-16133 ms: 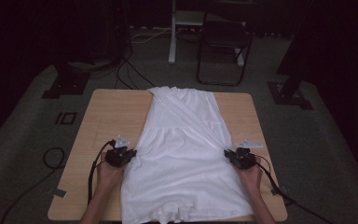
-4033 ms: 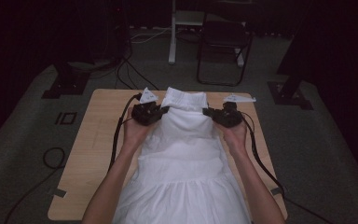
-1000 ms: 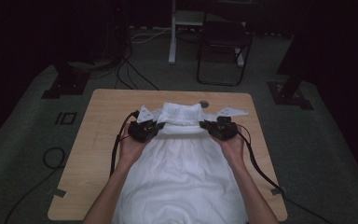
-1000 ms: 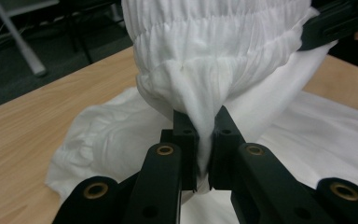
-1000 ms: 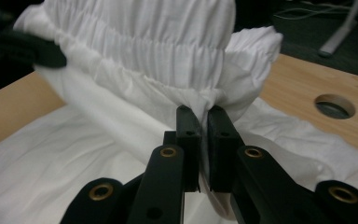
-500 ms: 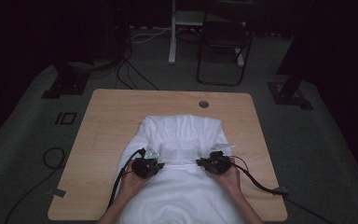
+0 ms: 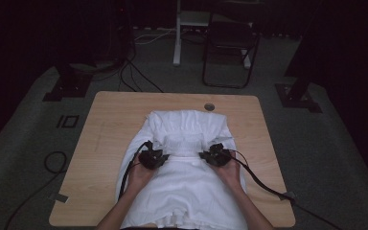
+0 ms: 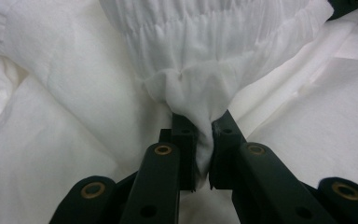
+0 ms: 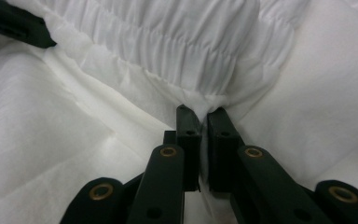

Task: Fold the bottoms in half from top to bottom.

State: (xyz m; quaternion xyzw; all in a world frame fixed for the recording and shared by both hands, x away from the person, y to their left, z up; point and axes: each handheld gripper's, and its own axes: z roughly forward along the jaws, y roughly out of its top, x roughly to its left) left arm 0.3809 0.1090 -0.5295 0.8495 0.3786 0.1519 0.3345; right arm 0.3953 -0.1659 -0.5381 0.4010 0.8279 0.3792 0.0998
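Dress: white dress (image 7: 187, 158) lies on the desk (image 7: 105, 124), near the middle and toward the person's side; its near hem hangs over the near edge.
Fold: the far part is doubled back toward the person, so a gathered, elastic-looking band (image 8: 205, 32) lies across the lower layer, between the two tongs.
Left tongs: left tongs (image 7: 153, 157) rest low on the dress, on the left end of the folded edge.
Left tongs, state: clenched on a bunch of the white cloth; in the left gripper view the fabric is squeezed between the two black jaws (image 8: 204, 140) and puffs out above them.
Right tongs: right tongs (image 7: 215, 154) sit on the right end of the same edge, level with the left.
Right tongs, state: clenched on the dress; in the right gripper view a thin pinch of cloth runs between the jaws (image 9: 203, 140), just under the gathered band.
Hands: both hands come in from the near edge, resting over the dress.
Cables: a black cable (image 7: 258, 179) trails from the right tongs across the desk to its right near corner; another loops from the left.
Desk: pale wood, with a round hole (image 7: 209, 106) near the far edge, just beyond the dress.
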